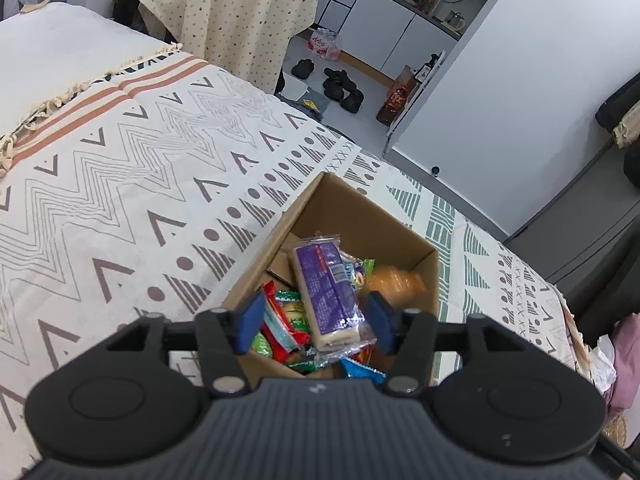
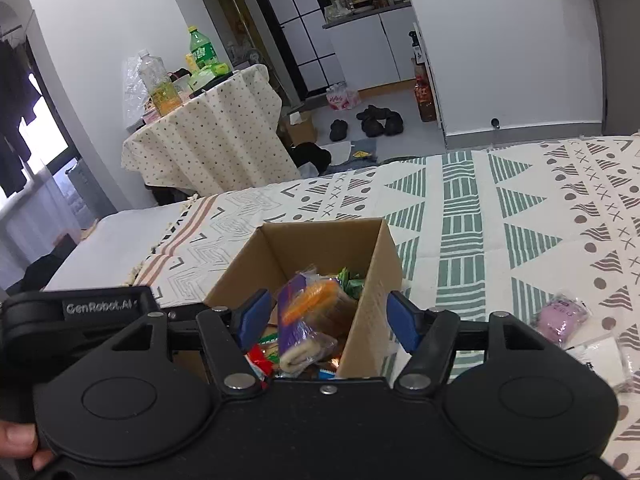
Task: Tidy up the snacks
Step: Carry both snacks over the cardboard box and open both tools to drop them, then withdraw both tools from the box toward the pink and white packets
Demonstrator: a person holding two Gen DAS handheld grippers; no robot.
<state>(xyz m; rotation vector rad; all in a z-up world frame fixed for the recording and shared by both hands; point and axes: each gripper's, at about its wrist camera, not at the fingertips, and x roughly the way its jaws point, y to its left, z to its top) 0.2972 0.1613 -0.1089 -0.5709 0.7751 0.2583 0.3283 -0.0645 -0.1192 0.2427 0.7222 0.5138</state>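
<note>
Jaws parted on both: the left gripper (image 1: pixel 316 324) straddles a purple-wrapped cake roll (image 1: pixel 326 296) without pinching it, the right gripper (image 2: pixel 326 320) grips nothing. Both hover over the snack-filled cardboard box (image 2: pixel 376 276) on the patterned bedspread (image 1: pixel 120 184).

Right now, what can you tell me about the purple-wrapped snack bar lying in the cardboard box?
The purple-wrapped snack bar is a long, pale, cake-like block in clear plastic with a purple printed label and crimped ends. It lies tilted on top of the other packets in the cardboard box, one end showing its pale filling. An orange packet rests beside it. It sits between the blue pads of the left gripper, whose jaws stand apart; whether a pad still brushes the wrapper cannot be told.
</note>
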